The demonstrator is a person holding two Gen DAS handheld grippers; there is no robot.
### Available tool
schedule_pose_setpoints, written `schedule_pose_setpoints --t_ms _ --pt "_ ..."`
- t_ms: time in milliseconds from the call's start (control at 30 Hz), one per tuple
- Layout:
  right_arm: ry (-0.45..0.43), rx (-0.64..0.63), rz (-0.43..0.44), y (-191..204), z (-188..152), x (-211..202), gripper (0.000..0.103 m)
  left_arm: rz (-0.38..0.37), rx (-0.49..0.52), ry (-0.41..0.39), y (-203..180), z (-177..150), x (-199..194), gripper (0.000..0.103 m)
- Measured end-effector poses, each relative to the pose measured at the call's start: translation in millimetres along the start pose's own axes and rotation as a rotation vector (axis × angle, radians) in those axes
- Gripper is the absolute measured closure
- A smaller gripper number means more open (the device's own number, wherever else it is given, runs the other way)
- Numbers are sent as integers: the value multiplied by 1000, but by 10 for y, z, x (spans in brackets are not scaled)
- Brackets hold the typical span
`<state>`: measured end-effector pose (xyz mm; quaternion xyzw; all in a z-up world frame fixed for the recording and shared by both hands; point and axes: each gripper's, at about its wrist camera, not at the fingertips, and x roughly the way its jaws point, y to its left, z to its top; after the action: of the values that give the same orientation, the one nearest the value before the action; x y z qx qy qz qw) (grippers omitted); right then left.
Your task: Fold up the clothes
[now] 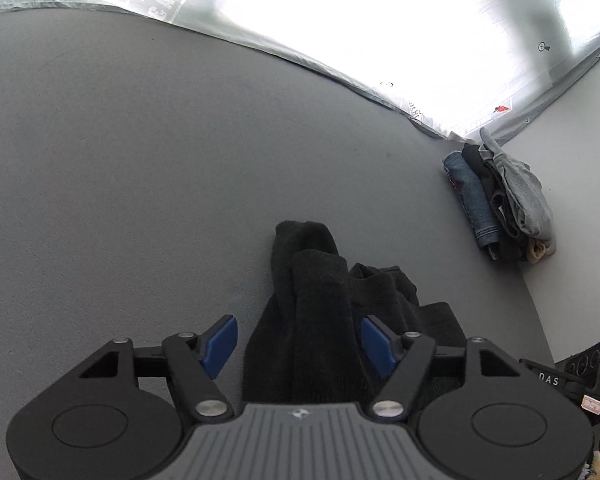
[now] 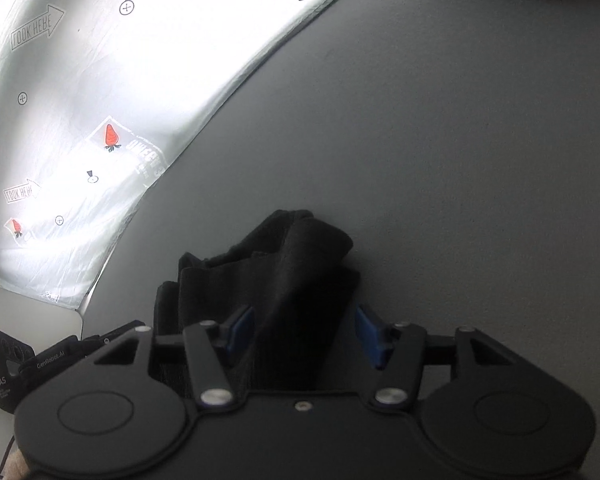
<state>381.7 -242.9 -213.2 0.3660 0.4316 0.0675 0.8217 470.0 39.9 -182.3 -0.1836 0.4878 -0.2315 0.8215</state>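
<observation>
Black garment [image 1: 320, 300] between parted left gripper [image 1: 299, 346] fingers

Black garment [image 1: 320, 300]; grey table [image 1: 140, 180]; blue-padded claws.

A plain grey counter [image 1: 140, 160] fills most of both views. Along its far edge, from ten to two o'clock, hangs a glaring, backlit white sheet [image 2: 100, 80] printed with strawberries and arrows.
</observation>
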Motion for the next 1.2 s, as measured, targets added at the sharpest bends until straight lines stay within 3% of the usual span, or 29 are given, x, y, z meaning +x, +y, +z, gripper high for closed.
schedule_pose_setpoints --t_ms 200,300,533,667,767,967,1033,1067,1100,1133,1200 --pt "29 -69 71 135 13 353 54 -59 52 71 -117 -87 306 33" --pt "52 -58 126 176 105 499 54 -94 59 52 -138 -77 415 33" --pt "92 -63 195 244 183 686 52 -238 -159 67 250 12 489 42" --pt "99 -99 179 347 162 718 52 -201 -124 81 231 46 394 43" --pt "102 -86 173 296 170 696 56 -96 -54 64 228 35 291 35" --pt "107 1 214 216 183 766 57 -177 28 85 216 44 376 22" --pt "116 17 228 240 182 805 57 -215 -9 92 254 74 428 27" --pt "121 14 233 268 176 827 57 -251 -65 112 297 71 487 44" --pt "128 4 236 315 168 858 57 -285 -119 130 339 67 545 48" --pt "128 -17 216 372 159 881 62 -296 -154 111 368 38 557 48" --pt "121 -46 187 453 147 883 71 -273 -185 99 395 -5 536 63"
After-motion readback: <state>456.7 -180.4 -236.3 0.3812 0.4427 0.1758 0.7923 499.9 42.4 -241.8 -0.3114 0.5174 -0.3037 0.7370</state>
